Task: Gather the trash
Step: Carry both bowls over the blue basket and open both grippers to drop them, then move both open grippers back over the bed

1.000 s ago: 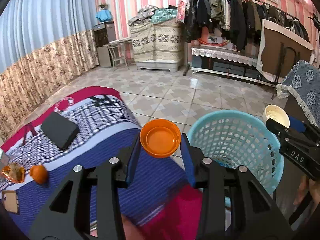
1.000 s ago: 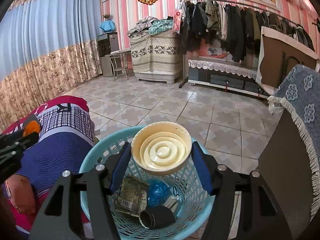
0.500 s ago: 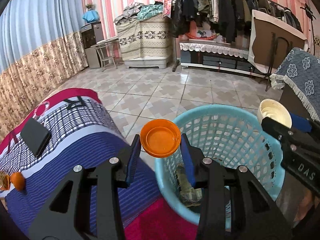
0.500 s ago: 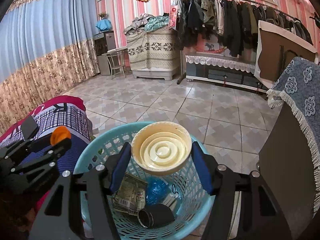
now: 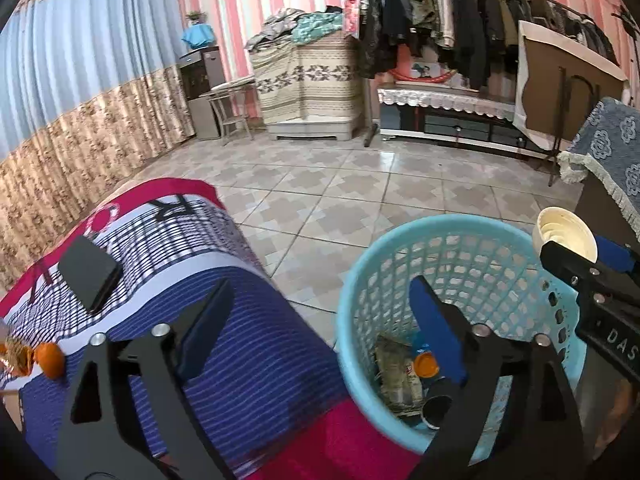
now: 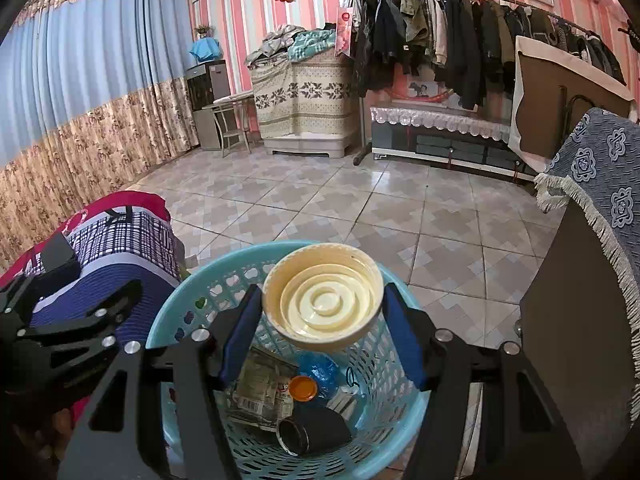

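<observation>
A light-blue mesh basket (image 5: 352,292) (image 6: 180,300) stands on the tiled floor beside the bed. My left gripper (image 5: 320,284) hangs at its left rim; its jaws are opening and nothing is between them. An orange lid (image 5: 426,365) (image 6: 303,388) lies inside the basket on a crumpled wrapper (image 6: 260,384), beside a black cylinder (image 6: 312,430). My right gripper (image 6: 322,312) is shut on a cream round lid (image 6: 322,280) (image 5: 564,232), held above the basket's opening.
A striped blue and pink blanket (image 5: 248,344) covers the bed at left, with a black flat case (image 5: 89,272), an orange fruit (image 5: 50,360) and a gold wrapper (image 5: 14,356) on it. A dark cabinet under a blue cloth (image 6: 580,320) stands close on the right.
My left gripper moved right to the basket and its jaws spread; the orange lid it held now lies in the basket. The right gripper kept still with the cream lid.
</observation>
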Tool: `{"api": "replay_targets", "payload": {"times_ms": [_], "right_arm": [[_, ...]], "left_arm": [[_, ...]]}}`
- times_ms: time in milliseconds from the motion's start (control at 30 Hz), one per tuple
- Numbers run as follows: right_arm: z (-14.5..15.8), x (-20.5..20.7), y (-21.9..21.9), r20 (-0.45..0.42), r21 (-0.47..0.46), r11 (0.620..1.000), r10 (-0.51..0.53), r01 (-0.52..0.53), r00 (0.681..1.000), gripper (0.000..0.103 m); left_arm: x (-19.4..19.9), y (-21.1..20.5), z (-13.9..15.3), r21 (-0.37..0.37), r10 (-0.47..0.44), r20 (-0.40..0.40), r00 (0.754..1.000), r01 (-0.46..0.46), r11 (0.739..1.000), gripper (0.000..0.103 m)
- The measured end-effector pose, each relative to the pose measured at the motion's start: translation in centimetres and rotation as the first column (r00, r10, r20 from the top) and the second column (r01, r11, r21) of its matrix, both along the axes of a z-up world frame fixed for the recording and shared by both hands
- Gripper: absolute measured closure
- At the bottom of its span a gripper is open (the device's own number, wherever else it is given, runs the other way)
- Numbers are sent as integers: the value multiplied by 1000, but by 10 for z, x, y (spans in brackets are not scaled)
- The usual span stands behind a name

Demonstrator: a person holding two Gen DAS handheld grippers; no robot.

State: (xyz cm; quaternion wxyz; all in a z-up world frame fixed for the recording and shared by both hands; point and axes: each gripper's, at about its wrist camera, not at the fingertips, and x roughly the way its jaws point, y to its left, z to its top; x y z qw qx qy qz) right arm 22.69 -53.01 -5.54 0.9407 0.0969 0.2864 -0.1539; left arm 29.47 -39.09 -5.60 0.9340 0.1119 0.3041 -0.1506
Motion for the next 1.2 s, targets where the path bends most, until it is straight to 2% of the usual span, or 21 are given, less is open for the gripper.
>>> {"api": "replay_targets", "payload": {"times_ms": [233,433,467,500,600,733,800,1200], "right_arm": [[-4,8,7,-3,14,1000,18,-18,1000,42],[-2,17,26,9,11,998,54,-54,999,41],[0,18,31,16,8,998,69,-69,997,40],[1,18,34,20,2,997,74,-74,997,33],[5,18,43,33,-33,997,75,-73,997,21],[9,18,43,39,-30,998,63,-62,997,17],[10,18,42,41,-24,998,64,-63,997,11],[23,21,66,71,-31,996,87,-85,994,9]], "left_arm": [[3,33,10,-30,85,-8,996,-85,996,9],[5,61,21,-53,135,19,991,-134,990,8],[5,64,22,-59,141,18,990,-140,988,7],[5,67,23,-63,145,16,989,-143,988,7],[3,76,23,-72,153,11,988,-151,986,7],[1,83,27,-79,156,14,988,-155,985,7],[-3,86,29,-80,156,20,988,-154,985,7],[-16,128,55,-111,192,57,980,-185,977,6]]}}
